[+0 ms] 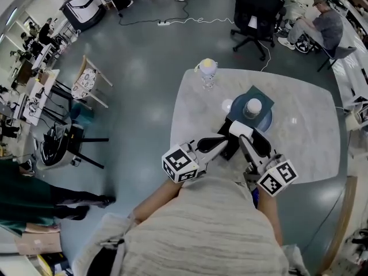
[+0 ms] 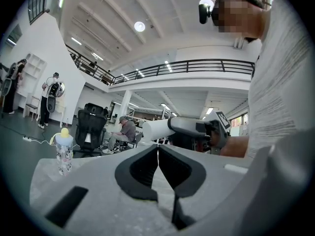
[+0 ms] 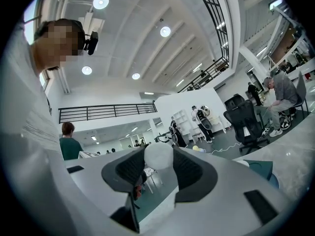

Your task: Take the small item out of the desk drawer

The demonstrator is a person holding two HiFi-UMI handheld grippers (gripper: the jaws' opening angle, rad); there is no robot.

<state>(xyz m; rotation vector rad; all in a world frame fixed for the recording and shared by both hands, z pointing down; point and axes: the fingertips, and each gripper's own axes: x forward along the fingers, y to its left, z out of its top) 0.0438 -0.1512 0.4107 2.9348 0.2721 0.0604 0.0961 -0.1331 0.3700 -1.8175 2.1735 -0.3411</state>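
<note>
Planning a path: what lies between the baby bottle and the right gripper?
In the head view, a small white disc lies between the baby bottle and the right gripper, which grips a white item.

No legible text, labels, brands, numbers or signs in any view.

Open lab hall: mezzanine railing [image 2: 197, 65], office chair [image 1: 257, 10], cluttered workbenches [image 1: 33, 96].

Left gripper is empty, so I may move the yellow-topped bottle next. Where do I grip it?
Grip the bottle around its clear body, below the yellow top, coming in level from the person's side: it stands upright and apart from other things. The left gripper is shut, so open its jaws first.
</note>
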